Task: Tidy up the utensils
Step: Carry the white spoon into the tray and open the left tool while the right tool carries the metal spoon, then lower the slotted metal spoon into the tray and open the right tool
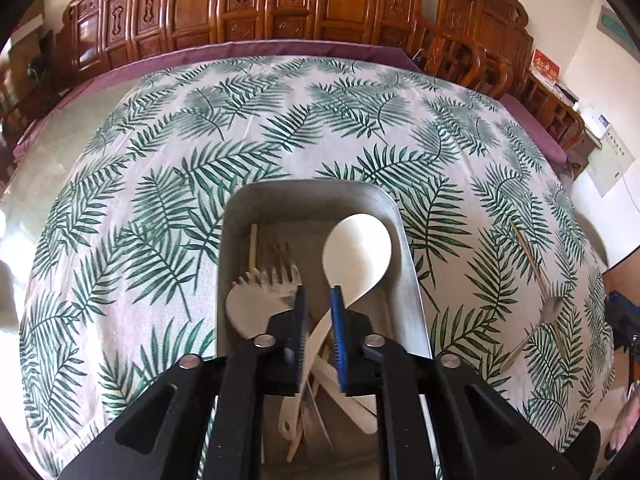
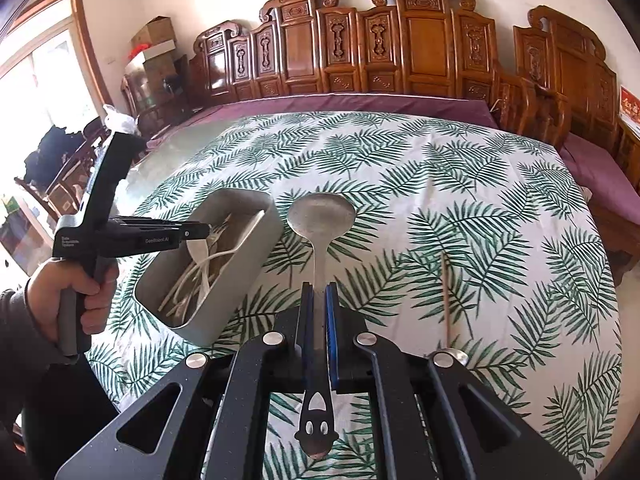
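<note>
A grey metal box sits on the leaf-print cloth and holds several utensils: forks, a chopstick and pale spoons. My left gripper is over the box, its jaws close around the handle of a white spoon; whether they clamp it is unclear. It also shows in the right wrist view. My right gripper is shut on a metal spoon, held above the cloth just right of the box. A wooden chopstick lies on the cloth to the right, beside a small metal spoon.
The table is covered by a leaf-print cloth over a purple one. Carved wooden chairs line the far side. Boxes and clutter stand at the far left by a window.
</note>
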